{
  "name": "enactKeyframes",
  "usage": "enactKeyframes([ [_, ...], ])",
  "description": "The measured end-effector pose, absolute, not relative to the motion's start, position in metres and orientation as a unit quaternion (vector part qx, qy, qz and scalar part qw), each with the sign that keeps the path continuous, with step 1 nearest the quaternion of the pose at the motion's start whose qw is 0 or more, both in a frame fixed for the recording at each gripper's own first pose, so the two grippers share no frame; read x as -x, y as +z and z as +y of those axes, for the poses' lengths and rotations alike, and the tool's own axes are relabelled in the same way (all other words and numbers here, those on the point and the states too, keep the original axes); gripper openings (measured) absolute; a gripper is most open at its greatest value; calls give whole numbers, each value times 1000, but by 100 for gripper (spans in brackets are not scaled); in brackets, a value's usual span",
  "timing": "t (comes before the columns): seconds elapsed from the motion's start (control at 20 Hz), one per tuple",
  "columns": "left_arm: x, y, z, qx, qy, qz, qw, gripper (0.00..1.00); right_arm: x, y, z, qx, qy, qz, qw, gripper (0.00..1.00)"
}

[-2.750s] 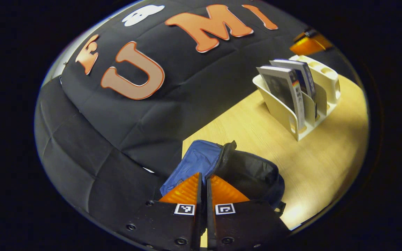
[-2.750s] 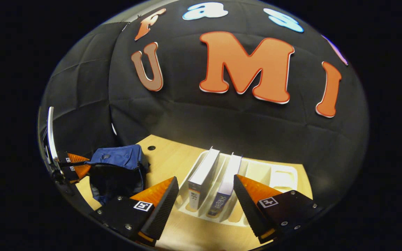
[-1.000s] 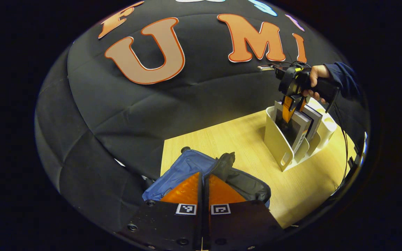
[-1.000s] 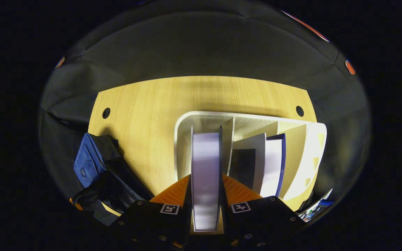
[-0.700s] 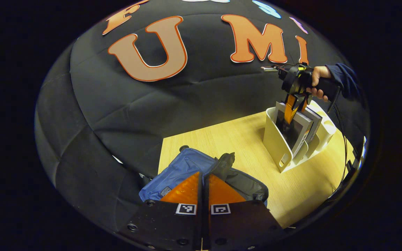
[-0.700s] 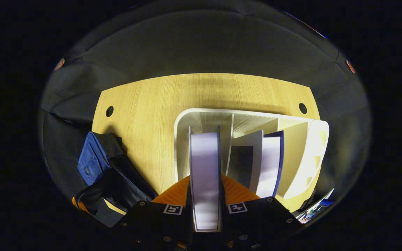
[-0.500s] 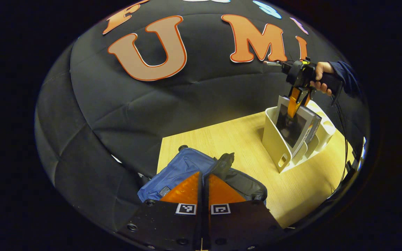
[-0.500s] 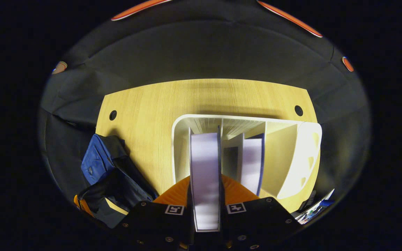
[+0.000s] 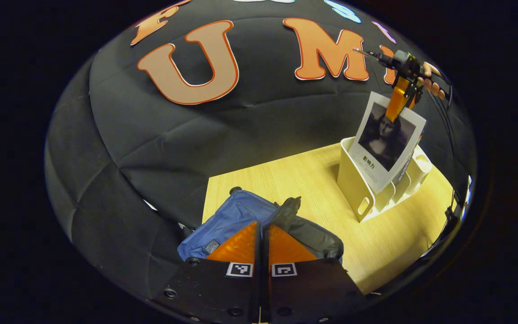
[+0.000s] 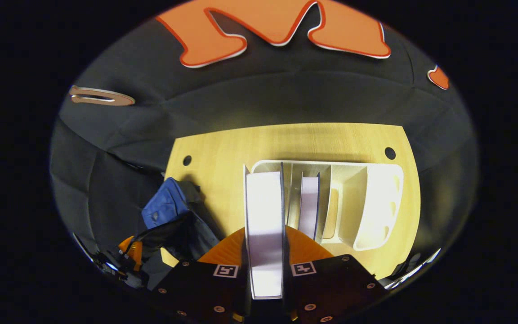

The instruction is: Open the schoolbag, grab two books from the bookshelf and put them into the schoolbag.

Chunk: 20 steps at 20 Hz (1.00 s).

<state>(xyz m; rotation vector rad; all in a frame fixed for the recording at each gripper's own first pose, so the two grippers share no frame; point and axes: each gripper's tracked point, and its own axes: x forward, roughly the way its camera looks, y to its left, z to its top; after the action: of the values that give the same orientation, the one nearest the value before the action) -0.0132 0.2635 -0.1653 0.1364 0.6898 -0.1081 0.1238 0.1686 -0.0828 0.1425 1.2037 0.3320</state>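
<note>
- Wooden table, pale grain, two round holes near its far edge in the right gripper view.
- White rack at table's right end in the left gripper view; several slots; in the right gripper view one book stands in a middle slot.
- Second book lifted clear above the rack's near slot, pinched at its top edge by the right gripper; a hand holds that gripper.
- Cover: white border, dark portrait print, small line of writing under it, too small to read.
- Right gripper view: same book's page edge runs up between the two fingers, both pressed on its covers.
- Books counted: two, one held, one in the rack.
- One schoolbag, blue and black, at table's left near corner, zip mouth gaping; small label on the blue side, unreadable.
- Left gripper jaws pressed together at the bag's opening edge; cannot tell if fabric is caught between them.
- Square black-and-white marker on each finger base, two per gripper.
</note>
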Motion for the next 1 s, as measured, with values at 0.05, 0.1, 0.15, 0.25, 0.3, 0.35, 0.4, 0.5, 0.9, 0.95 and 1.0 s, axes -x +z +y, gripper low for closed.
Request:
enactKeyframes([
  [0.05, 14, -164, 262, -67, -55, 337, 937, 1, -119, -78, 164, -70, 159, 555, 814, 28],
  [0.1, 14, -164, 262, -66, -54, 339, 937, 1, -115, -73, 162, -72, 164, 548, 817, 28],
  [0.15, 15, -165, 262, -67, -54, 342, 936, 1, -112, -66, 160, -77, 167, 540, 821, 28],
  [0.25, 16, -165, 260, -68, -56, 344, 935, 1, -109, -57, 151, -85, 167, 528, 828, 27],
  [0.3, 16, -164, 260, -70, -56, 344, 935, 1, -106, -53, 147, -90, 167, 523, 831, 28],
  [0.35, 15, -164, 260, -72, -57, 344, 934, 1, -103, -50, 144, -94, 169, 518, 833, 28],
  [0.4, 15, -164, 260, -72, -56, 345, 934, 1, -100, -45, 142, -101, 174, 511, 836, 28],
  [0.5, 16, -163, 258, -70, -56, 346, 934, 1, -87, -41, 148, -120, 196, 507, 831, 28],
  [0.9, 14, -163, 258, -79, -58, 352, 931, 1, -21, -68, 190, -253, 268, 514, 775, 28],
  [0.95, 13, -164, 258, -80, -59, 354, 930, 1, -15, -71, 194, -265, 267, 512, 772, 27],
  [1.0, 12, -164, 257, -79, -57, 356, 929, 1, -8, -76, 196, -274, 266, 512, 770, 28],
])
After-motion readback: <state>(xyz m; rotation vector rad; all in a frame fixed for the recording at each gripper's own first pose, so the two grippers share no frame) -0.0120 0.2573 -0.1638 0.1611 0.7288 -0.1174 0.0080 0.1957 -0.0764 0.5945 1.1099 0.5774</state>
